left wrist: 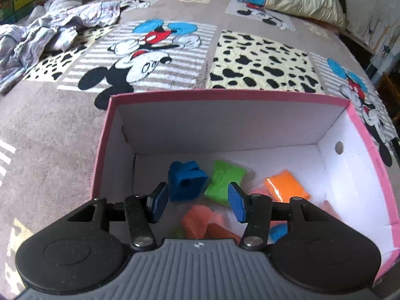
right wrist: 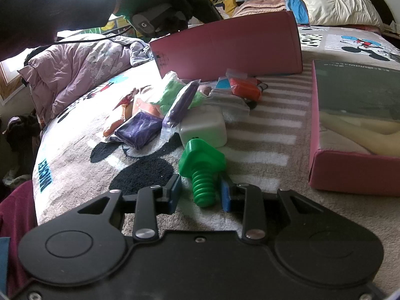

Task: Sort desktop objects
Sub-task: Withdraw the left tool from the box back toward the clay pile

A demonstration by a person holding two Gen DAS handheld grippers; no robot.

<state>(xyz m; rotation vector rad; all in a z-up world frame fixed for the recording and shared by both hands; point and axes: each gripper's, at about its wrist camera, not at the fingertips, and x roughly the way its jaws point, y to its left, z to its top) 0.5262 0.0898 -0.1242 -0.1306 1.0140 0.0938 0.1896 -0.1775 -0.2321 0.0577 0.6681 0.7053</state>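
Cartoon-mouse bedding (left wrist: pixel 160 57) covered the whole bed, with a crumpled lilac quilt (right wrist: pixel 75 75) heaped at one side; over it sat the pink box (left wrist: pixel 362 135), and only the left wrist view looked down inside, where a blue block (left wrist: pixel 186 183), a green packet (left wrist: pixel 225 182) and an orange packet (left wrist: pixel 286 185) lay on the white floor; the left gripper (left wrist: pixel 197 203) hung above them, jaws parted, nothing between the pads; the right wrist view showed that same box from outside, a dark-gloved hand (right wrist: pixel 160 2) holding the gripper over its rim; only here could the loose pile be seen, purple packets (right wrist: pixel 140 130), a white cube (right wrist: pixel 203 127) and a red packet (right wrist: pixel 246 88) beside the box; nearer, the green bolt (right wrist: pixel 202 170) lay on the blanket, its threaded shank between the right gripper (right wrist: pixel 200 196) pads, which stood narrowly apart, clear of it on both sides.
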